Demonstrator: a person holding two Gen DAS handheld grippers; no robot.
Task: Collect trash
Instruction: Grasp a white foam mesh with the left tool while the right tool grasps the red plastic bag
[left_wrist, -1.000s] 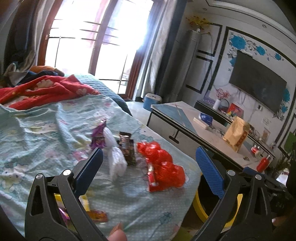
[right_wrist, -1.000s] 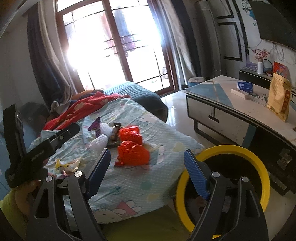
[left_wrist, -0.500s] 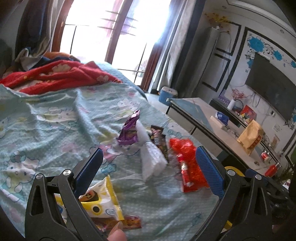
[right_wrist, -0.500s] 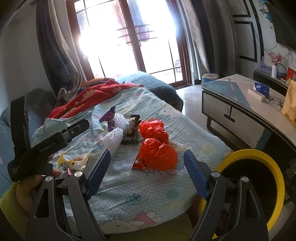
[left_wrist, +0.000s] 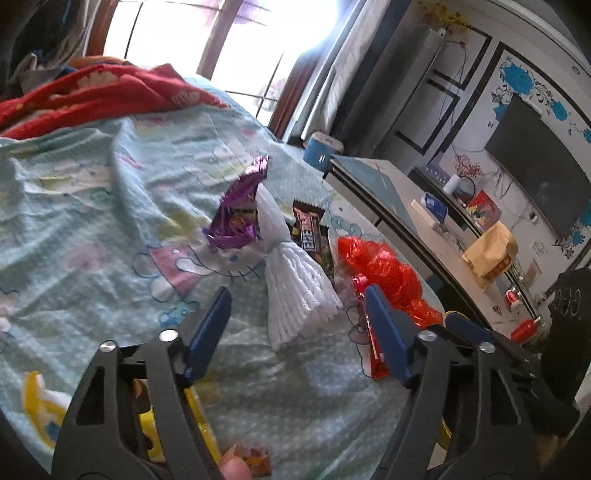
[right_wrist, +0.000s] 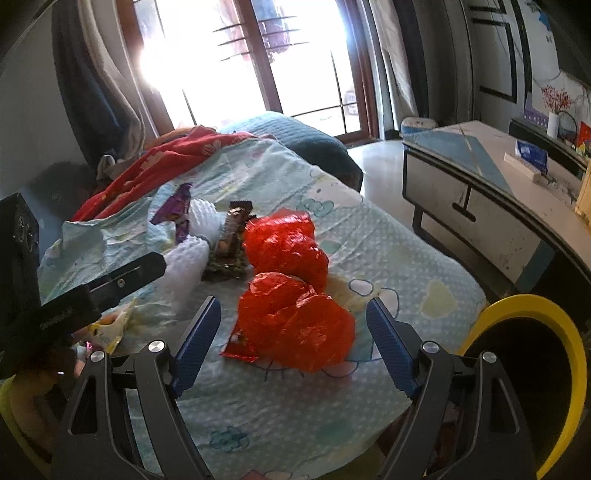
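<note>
The left gripper (left_wrist: 297, 328) hangs over the pale blue cartoon-print bedsheet (left_wrist: 92, 206) with its blue-padded jaws spread wide and nothing between them. Just beyond its tips lies a white foam-net sleeve (left_wrist: 299, 291), fanned out toward the near side. Touching the far end of that sleeve is a crumpled purple foil snack wrapper (left_wrist: 238, 214), standing partly upright. To the right of the sleeve lies a dark brown candy-bar wrapper (left_wrist: 308, 229), and right of that a crumpled red plastic bag (left_wrist: 384, 273), whose near edge is just behind the right-hand finger (left_wrist: 384, 332). Near the left edge, below the left-hand finger, a yellow printed wrapper (left_wrist: 40, 410) lies on the sheet.

The right gripper (right_wrist: 293, 343) is also wide open and empty, held over the near end of the bed. The red plastic bag (right_wrist: 291, 321) sits between and just past its tips, bunched in two lumps, with a flat red packet (right_wrist: 240, 349) poking out at its near left edge. Behind it lie the candy-bar wrapper (right_wrist: 232, 229), the foam-net sleeve (right_wrist: 188, 258) and the purple wrapper (right_wrist: 177, 210). At the near right, beside the bed, stands a black bin with a yellow rim (right_wrist: 569, 347). A red patterned blanket (right_wrist: 166, 158) is heaped at the far end of the bed.
</note>
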